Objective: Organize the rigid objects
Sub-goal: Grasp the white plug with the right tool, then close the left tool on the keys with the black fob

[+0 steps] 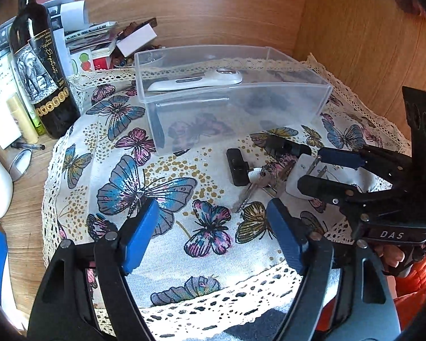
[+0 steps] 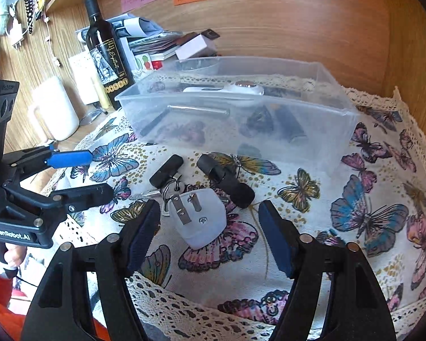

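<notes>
The white plug adapter (image 2: 199, 218) lies on the butterfly cloth (image 2: 355, 227), prongs up, at 12 o'clock from the right gripper (image 2: 210, 234). Its jaws are spread wide with nothing in them. The left gripper (image 1: 213, 237) is spread and holds nothing too. The plug looks hard, light and a bit slippery, so its flat sides seem best to pinch. The clear box (image 2: 338, 130) sits behind it. Readable words: "GenRobot.AI" and "DAS".
</notes>
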`<state>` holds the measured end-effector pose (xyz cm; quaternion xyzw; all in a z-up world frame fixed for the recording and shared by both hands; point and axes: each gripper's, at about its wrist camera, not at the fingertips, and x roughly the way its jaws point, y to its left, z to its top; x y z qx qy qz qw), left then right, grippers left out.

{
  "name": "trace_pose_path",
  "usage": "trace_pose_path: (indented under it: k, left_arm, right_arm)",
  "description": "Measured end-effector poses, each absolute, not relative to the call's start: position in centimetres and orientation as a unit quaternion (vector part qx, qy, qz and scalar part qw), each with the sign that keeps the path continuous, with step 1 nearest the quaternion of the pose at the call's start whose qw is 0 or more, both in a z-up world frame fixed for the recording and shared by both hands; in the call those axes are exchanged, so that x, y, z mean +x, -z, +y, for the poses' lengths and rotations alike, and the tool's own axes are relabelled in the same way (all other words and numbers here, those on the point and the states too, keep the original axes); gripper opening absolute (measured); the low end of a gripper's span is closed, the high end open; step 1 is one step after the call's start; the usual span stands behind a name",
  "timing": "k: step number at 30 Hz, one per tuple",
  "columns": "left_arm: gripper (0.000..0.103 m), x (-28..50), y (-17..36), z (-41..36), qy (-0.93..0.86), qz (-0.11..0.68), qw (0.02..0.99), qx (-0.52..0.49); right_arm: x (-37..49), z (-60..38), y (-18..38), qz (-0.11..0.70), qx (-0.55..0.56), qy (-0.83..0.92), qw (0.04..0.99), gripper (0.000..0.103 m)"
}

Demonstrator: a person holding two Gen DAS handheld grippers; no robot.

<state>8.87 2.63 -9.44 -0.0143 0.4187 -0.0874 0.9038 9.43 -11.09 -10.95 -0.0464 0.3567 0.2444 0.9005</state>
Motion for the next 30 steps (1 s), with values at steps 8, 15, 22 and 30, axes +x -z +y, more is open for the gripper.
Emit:
trace_pose_path:
  k: [8, 15, 22, 30]
  left_arm:
    - [0.067, 10.0, 10.5, 0.6, 0.119, 0.445, 0.888, -0.006]
    - [0.056, 11.7, 11.1, -1.6, 0.144, 0.467, 0.872, 0.011]
    - [0.041, 13.1, 11.4, -3.4, 0.148, 0.467, 0.871, 0.028]
    - [0.034, 13.9, 11.6, -5.1, 0.146, 0.455, 0.877, 0.056]
  right_arm:
    - [9.6, -11.1, 11.2, 0.359, -0.041, -0.258, 0.896, 0.04]
    - [9.2, -14.1, 10.4, 0.342, -0.022, -0.227, 0.912, 0.04]
    - [9.0, -16.5, 9.5, 0.326, -0.014, -0.201, 0.924, 0.04]
    - [8.8, -17.6, 9.2, 0.317, -0.005, -0.198, 0.927, 0.04]
